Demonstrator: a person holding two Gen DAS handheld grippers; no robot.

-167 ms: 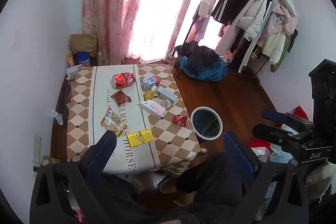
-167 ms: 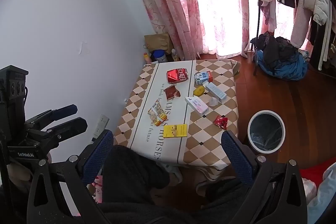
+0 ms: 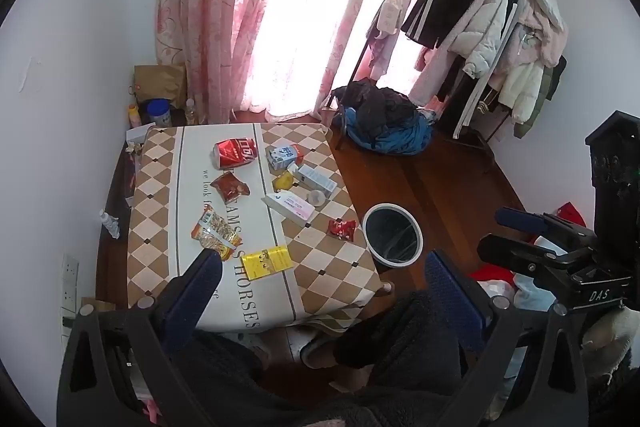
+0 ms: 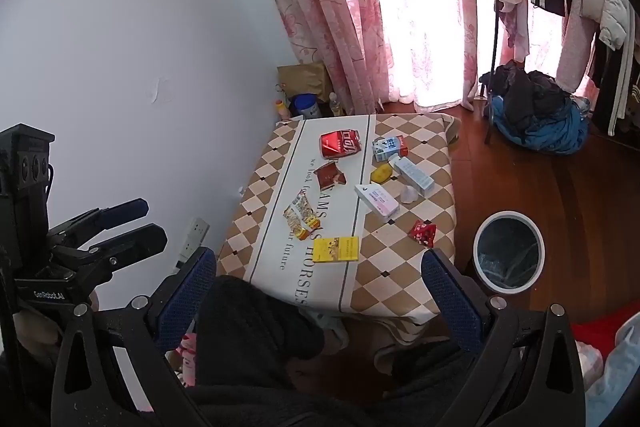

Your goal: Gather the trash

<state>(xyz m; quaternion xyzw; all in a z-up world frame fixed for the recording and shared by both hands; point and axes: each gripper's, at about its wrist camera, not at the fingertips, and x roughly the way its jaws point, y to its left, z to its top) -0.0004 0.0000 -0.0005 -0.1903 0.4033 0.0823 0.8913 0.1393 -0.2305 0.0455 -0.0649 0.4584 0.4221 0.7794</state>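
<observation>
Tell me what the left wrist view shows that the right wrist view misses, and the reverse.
Left wrist only: the right tongs at its right edge, and the whole coat rack. Right wrist only: the left tongs at its left edge. Both: the table with scattered trash, such as the yellow packet, and the white-rimmed bin beside it.

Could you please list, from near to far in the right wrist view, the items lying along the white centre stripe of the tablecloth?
Flat yellow packet → crinkled orange-and-white snack wrapper → small brown torn wrapper → crushed red drink can.
</observation>
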